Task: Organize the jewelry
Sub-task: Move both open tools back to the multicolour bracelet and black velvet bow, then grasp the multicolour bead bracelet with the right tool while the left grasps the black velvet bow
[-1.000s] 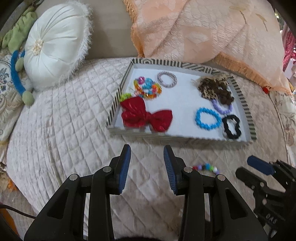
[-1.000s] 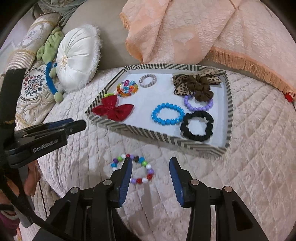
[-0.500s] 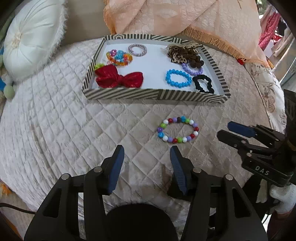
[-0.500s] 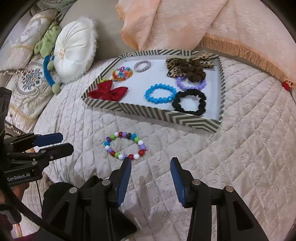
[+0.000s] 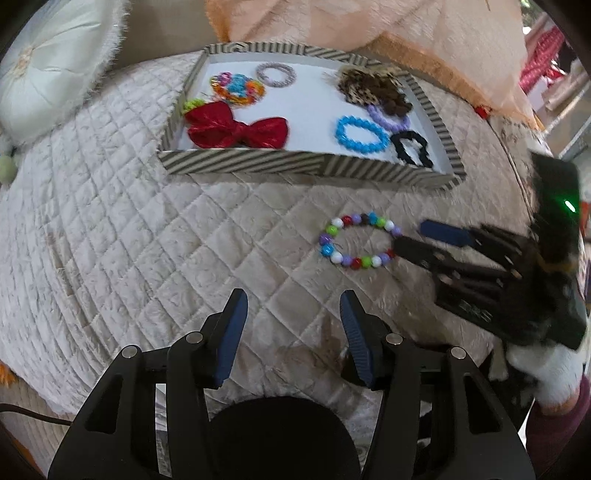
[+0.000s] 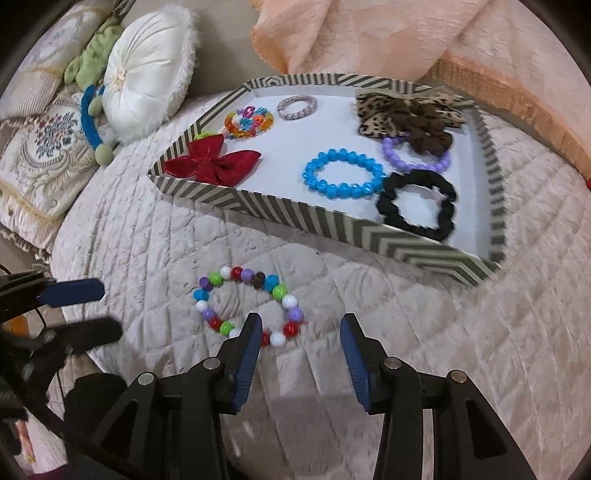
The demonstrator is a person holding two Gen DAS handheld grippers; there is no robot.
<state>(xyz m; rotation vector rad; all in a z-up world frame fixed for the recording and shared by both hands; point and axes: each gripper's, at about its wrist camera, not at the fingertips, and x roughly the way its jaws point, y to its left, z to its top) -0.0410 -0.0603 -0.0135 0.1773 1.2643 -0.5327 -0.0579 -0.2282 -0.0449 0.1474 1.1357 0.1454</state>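
Note:
A multicoloured bead bracelet [image 5: 364, 262] [image 6: 275, 282] lies flat on the quilted bedspread, just in front of the striped tray [image 5: 295, 170] [image 6: 295, 218]. My right gripper [image 6: 301, 325] [image 5: 412, 236] stands open low over the bracelet's near edge. One fingertip [image 6: 255, 325] hides a few beads, and a red bead shows in the gap. My left gripper [image 5: 291, 306] [image 6: 88, 310] is open and holds nothing, off to one side of the bracelet over bare quilt. In the tray lie a red bow [image 6: 214, 164], a blue bead bracelet [image 6: 314, 184] and a black scrunchie [image 6: 447, 192].
The tray also holds a purple bracelet [image 6: 391, 155], a leopard bow [image 6: 384, 114], a silver bangle [image 6: 297, 107] and a bright plastic bracelet [image 6: 249, 123]. A white round cushion [image 6: 147, 70] lies left of it, a peach blanket [image 6: 369, 33] behind. A white-gloved hand [image 5: 554, 373] holds the right gripper.
Both grippers have sunk toward the quilt. The right one has come down onto the bracelet's near edge. The left jaws stand wider and now point at the quilt, not the tray.

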